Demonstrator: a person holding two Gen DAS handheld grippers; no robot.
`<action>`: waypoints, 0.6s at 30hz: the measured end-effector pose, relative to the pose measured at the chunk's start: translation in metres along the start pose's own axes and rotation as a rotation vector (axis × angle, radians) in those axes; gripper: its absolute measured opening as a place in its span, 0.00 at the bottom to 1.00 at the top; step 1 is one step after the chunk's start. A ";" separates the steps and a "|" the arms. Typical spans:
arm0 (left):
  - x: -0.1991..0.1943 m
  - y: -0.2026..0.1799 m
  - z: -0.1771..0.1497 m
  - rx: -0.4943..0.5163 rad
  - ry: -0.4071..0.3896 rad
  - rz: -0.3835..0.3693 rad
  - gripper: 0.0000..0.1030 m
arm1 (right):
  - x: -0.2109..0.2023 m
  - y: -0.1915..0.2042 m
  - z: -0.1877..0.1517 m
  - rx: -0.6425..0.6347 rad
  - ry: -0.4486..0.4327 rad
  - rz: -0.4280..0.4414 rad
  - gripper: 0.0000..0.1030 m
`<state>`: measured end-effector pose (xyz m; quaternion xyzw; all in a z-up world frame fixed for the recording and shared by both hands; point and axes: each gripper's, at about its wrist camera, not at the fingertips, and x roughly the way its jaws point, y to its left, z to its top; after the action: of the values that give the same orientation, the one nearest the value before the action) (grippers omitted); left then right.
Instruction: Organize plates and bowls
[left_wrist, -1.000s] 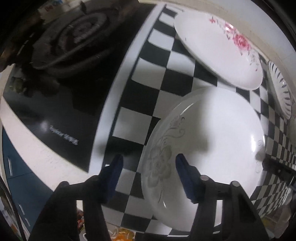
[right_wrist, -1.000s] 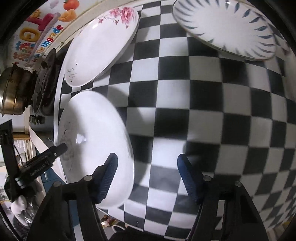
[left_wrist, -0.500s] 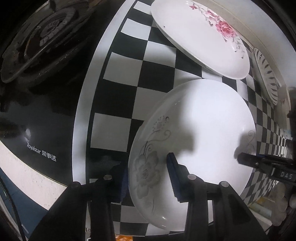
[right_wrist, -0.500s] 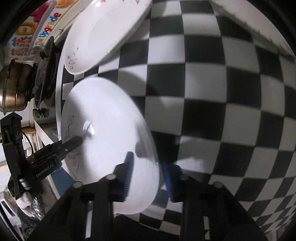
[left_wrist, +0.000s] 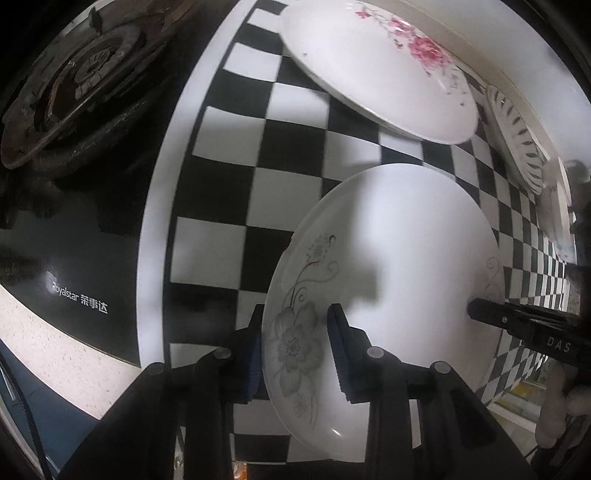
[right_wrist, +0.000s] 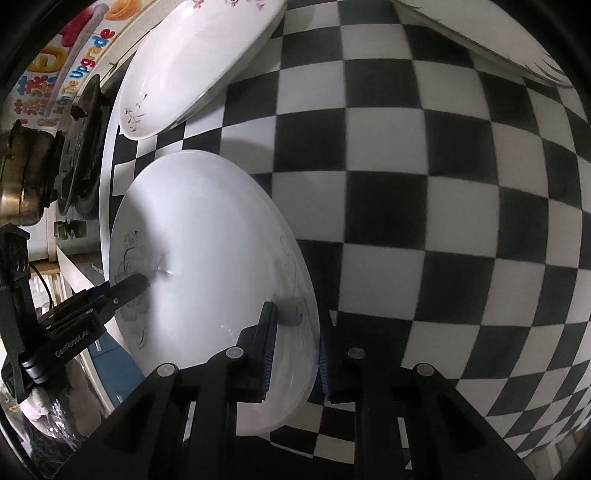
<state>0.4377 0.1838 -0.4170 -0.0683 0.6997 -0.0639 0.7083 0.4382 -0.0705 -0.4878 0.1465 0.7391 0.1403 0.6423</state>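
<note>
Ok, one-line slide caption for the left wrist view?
Left gripper closing on rim of white grey-flowered plate, above checkered countertop.

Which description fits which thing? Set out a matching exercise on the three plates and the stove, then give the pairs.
Things:
1. grey-flower plate
2. pink-flower plate
3. leaf-rim plate
4. stove

Descriptions:
A. black, beside the checkered cloth
B. gripped at opposite rims by both grippers
C. farthest along the cloth from the stove
D. between the other two plates

Pairs: 1-B, 2-D, 3-C, 4-A
</note>
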 end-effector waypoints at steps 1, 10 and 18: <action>-0.003 -0.003 -0.001 0.004 -0.003 0.000 0.29 | -0.002 -0.002 -0.002 0.003 -0.004 0.002 0.22; -0.026 -0.029 0.003 0.040 -0.041 0.000 0.29 | -0.042 -0.027 -0.018 0.006 -0.071 0.009 0.21; -0.034 -0.099 -0.011 0.090 -0.071 -0.019 0.29 | -0.092 -0.077 -0.034 0.040 -0.128 0.025 0.21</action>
<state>0.4271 0.0931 -0.3649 -0.0452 0.6698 -0.0998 0.7344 0.4141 -0.1780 -0.4296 0.1771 0.6973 0.1238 0.6835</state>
